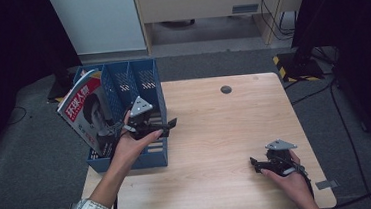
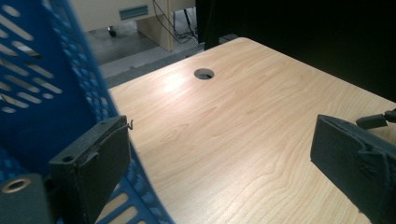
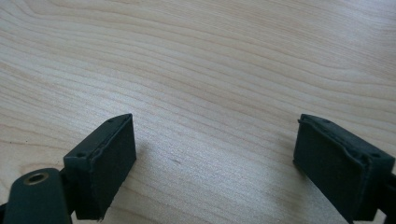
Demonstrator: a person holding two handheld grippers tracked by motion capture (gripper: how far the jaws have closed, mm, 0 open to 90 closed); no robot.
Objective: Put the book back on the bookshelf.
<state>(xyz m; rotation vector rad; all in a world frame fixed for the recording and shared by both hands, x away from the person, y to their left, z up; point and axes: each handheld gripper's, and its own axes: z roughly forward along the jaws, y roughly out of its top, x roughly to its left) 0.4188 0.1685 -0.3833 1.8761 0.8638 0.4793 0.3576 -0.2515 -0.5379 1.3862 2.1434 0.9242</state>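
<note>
A blue slotted file organiser (image 1: 148, 160) stands on the left part of the wooden table (image 1: 216, 132). A red-covered magazine (image 1: 86, 112) leans in its leftmost slot. My left gripper (image 1: 169, 127) hovers at the organiser's right wall, jaws pointing right and open. In the left gripper view the left gripper (image 2: 219, 144) has one jaw against the blue organiser (image 2: 42, 93) wall and the other over bare wood, with nothing gripped. My right gripper (image 1: 254, 164) rests low near the table's front right. In its own view the right gripper (image 3: 215, 144) stands open over plain wood.
A round cable hole (image 1: 226, 89) sits in the table's far middle. Beyond the table are a white cabinet (image 1: 99, 21), a wooden unit (image 1: 205, 2) and loose cables on grey carpet. A black stand base with striped tape (image 1: 296, 65) is at the far right.
</note>
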